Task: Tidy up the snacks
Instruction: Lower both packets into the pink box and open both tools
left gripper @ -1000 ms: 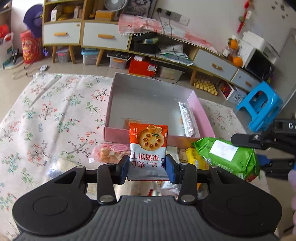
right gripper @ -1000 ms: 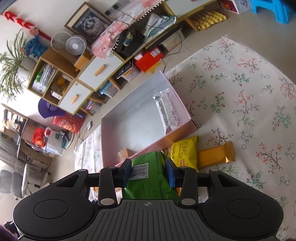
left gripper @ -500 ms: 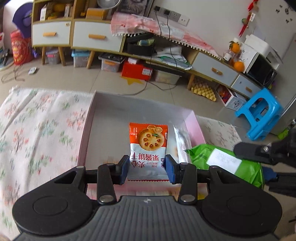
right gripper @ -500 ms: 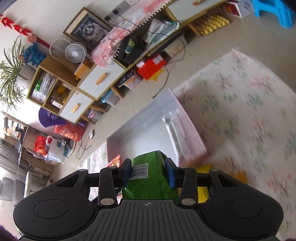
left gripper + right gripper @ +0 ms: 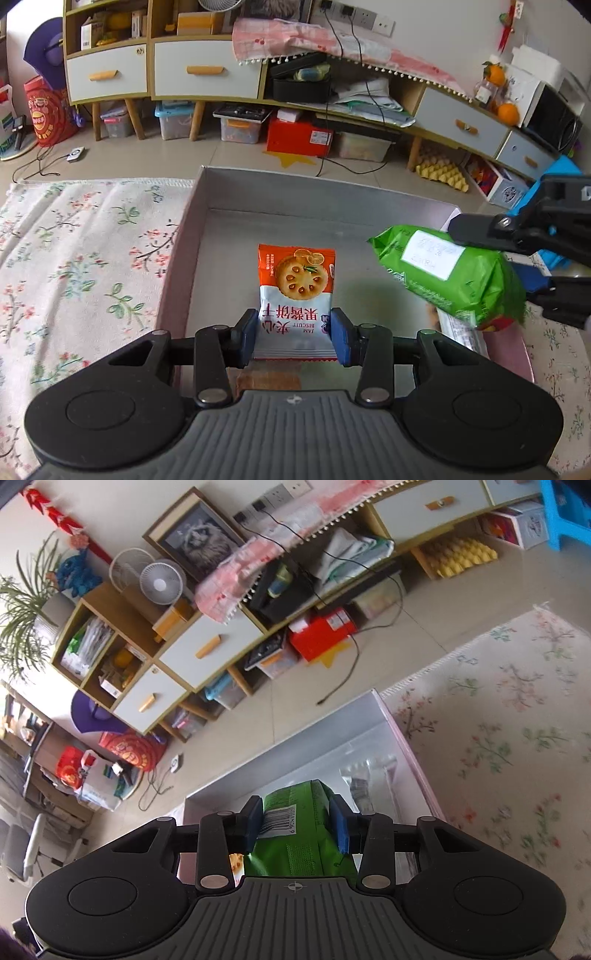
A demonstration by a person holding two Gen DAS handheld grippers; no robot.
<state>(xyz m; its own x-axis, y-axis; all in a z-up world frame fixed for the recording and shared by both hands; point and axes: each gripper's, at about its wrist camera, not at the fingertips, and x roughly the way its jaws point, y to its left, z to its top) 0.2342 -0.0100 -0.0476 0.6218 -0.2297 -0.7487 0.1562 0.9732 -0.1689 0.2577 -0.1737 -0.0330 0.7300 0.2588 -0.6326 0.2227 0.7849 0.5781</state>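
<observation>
My left gripper (image 5: 293, 336) is shut on an orange and white jam biscuit packet (image 5: 296, 280), held upright over the inside of the pink box (image 5: 177, 266) with the grey floor. A green snack bag (image 5: 450, 275) hangs over the box's right side in the left wrist view, pinched by my right gripper (image 5: 295, 821); the same green snack bag (image 5: 299, 830) shows between the blue pads. A clear wrapped snack (image 5: 364, 781) lies inside along the pink box's right wall (image 5: 410, 753). A brown snack (image 5: 267, 378) lies in the box under my left gripper.
The box sits on a floral tablecloth (image 5: 74, 266), which also spreads right of the box (image 5: 517, 738). Beyond the table edge are a tiled floor, a low cabinet (image 5: 207, 70) with drawers, storage bins, a red box (image 5: 299, 136) and a blue stool (image 5: 565, 166).
Both grippers moved forward from the table's near side to over the box, each keeping its packet. The loose snacks outside the box dropped out of view.
</observation>
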